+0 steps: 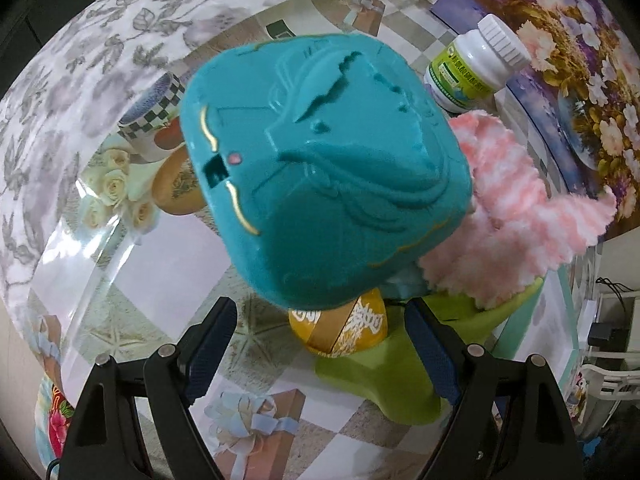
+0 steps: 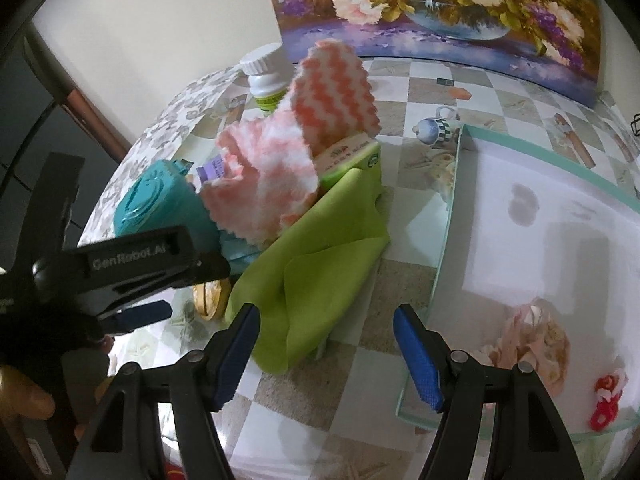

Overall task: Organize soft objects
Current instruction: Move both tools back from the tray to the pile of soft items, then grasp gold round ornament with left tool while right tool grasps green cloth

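On the table, green cloth [image 2: 320, 264] under pink cloth [image 2: 264, 184], both grippers empty

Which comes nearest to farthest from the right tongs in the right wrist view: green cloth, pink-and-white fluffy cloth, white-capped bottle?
1. Green cloth, just ahead of the right tongs.
2. Pink-and-white fluffy cloth, behind it, upper left.
3. White-capped plastic bottle, farthest back.
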`<state>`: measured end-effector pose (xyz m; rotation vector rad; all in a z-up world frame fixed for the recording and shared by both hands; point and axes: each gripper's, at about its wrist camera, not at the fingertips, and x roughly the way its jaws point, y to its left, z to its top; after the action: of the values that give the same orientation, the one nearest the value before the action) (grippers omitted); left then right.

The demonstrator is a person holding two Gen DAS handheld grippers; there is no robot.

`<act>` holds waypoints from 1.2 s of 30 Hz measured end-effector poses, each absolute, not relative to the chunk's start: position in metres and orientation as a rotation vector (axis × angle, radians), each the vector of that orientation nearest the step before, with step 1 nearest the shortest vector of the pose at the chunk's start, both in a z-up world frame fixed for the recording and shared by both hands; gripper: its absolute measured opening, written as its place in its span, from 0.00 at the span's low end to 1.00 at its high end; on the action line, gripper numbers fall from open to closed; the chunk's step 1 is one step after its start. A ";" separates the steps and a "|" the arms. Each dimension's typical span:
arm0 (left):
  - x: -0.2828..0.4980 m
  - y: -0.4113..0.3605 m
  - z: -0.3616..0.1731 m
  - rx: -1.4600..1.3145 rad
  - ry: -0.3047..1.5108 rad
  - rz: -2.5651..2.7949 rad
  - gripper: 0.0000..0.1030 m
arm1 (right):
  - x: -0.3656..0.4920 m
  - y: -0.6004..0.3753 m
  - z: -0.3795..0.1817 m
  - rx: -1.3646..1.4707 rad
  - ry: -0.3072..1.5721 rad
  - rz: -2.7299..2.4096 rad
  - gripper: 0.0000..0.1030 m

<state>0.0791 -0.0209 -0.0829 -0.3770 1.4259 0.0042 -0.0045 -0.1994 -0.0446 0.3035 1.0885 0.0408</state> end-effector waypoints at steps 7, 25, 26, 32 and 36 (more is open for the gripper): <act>0.090 -0.027 -0.093 -0.386 1.437 0.002 0.83 | 0.009 -0.206 -0.053 0.358 1.092 0.049 0.71; 0.101 -0.040 -0.095 -0.336 1.418 -0.029 0.50 | 0.021 -0.191 -0.055 0.346 1.084 0.115 0.71; 0.101 -0.039 -0.095 -0.347 1.419 -0.025 0.49 | 0.021 -0.190 -0.056 0.345 1.085 0.118 0.71; 0.100 -0.025 -0.096 -0.396 1.439 0.002 0.49 | 0.022 -0.177 -0.060 0.308 1.101 0.143 0.71; 0.102 -0.016 -0.098 -0.423 1.450 0.022 0.49 | 0.023 -0.169 -0.062 0.280 1.106 0.148 0.71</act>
<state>0.1017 -0.0160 -0.0978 -0.4229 1.4501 0.0222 0.0229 -0.1692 -0.0621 0.2801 1.1059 0.1483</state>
